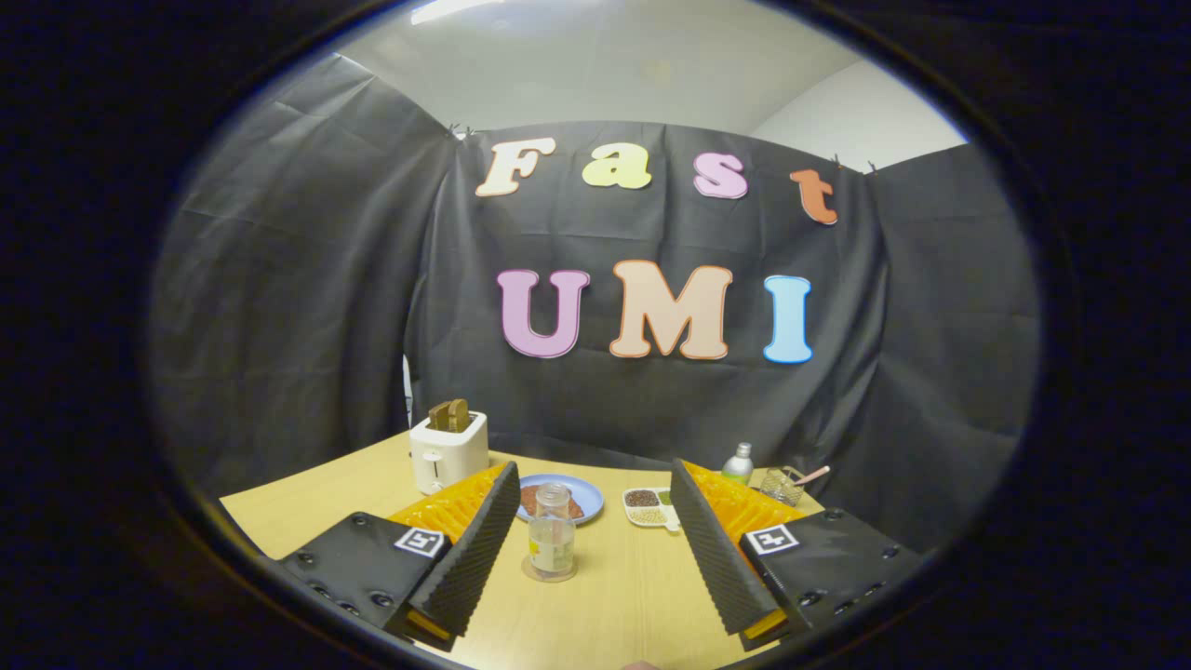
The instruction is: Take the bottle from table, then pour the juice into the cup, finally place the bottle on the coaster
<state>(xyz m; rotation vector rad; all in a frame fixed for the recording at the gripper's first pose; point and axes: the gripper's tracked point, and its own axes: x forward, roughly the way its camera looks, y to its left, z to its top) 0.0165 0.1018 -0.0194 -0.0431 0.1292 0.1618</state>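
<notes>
1. The tongs (pixel 595 549) are spread wide apart with nothing between their pads, hanging above the near part of the wooden worktop (pixel 633 596).
2. The clear bottle (pixel 552 532), partly filled with pale juice, stands upright on a round coaster (pixel 549 569), just ahead of the fingers.
3. Beyond it lies a blue plate (pixel 586 493).
4. A glass cup (pixel 780 485) sits far right, a white toaster (pixel 448 450) far left.

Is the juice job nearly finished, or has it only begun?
Looks nearly finished. The clear plastic bottle of yellowish juice already stands on the round tan coaster. The gripper is open, fingers either side, touching nothing. Whether the glass cup got juice is too small to tell. Left: only backing away.
</notes>
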